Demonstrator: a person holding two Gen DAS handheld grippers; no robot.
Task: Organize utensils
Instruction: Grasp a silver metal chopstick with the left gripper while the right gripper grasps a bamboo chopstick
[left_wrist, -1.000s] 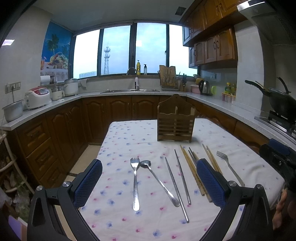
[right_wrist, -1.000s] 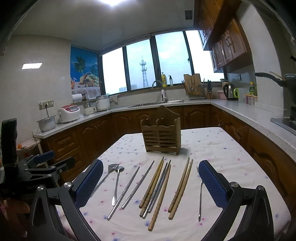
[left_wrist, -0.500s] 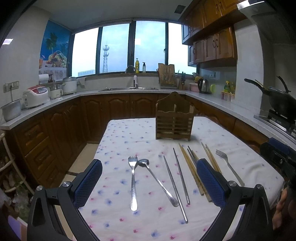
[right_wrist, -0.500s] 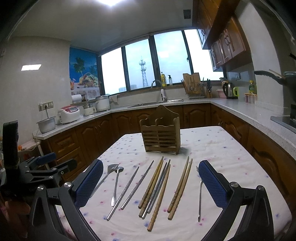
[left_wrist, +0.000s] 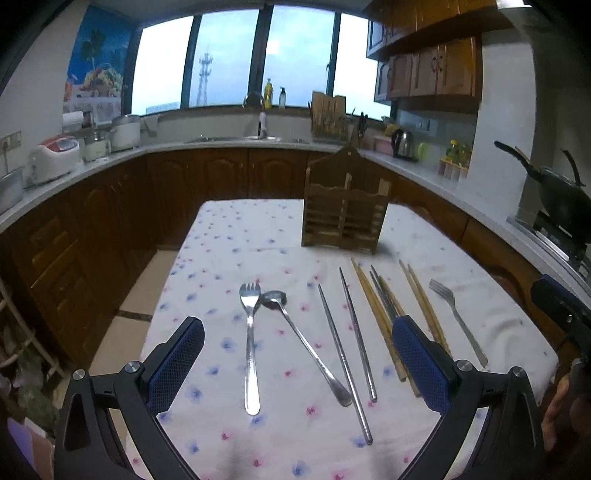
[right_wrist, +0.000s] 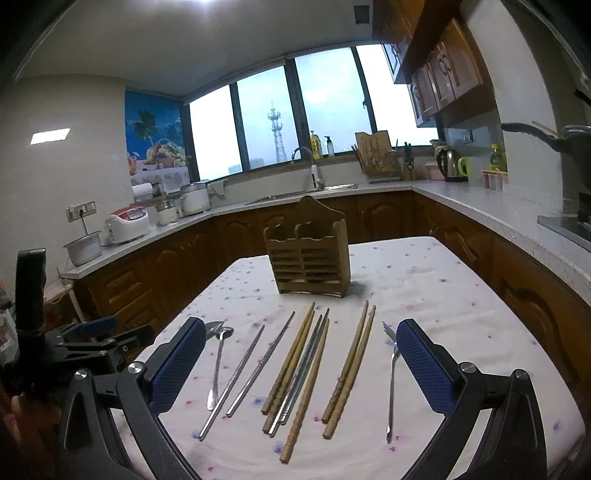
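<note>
A wooden utensil holder (left_wrist: 345, 210) stands upright on the floral tablecloth (left_wrist: 229, 251); it also shows in the right wrist view (right_wrist: 308, 254). In front of it lie a fork (left_wrist: 250, 343), a spoon (left_wrist: 306, 343), two metal chopsticks (left_wrist: 351, 343), several wooden chopsticks (left_wrist: 376, 314) and a second fork (left_wrist: 458, 321). My left gripper (left_wrist: 297, 362) is open and empty above the fork and spoon. My right gripper (right_wrist: 303, 369) is open and empty above the wooden chopsticks (right_wrist: 295, 365), with the second fork (right_wrist: 391, 373) beside its right finger.
Brown kitchen cabinets and a pale counter run around the table, with a sink (left_wrist: 255, 138) at the back, rice cookers (left_wrist: 55, 155) at the left and a black wok (left_wrist: 557, 195) on the stove at the right. The left gripper shows in the right wrist view (right_wrist: 85, 339).
Both grippers have tilted and moved a little closer to the utensils; the table fills more of both views. Nothing on the table has moved.
</note>
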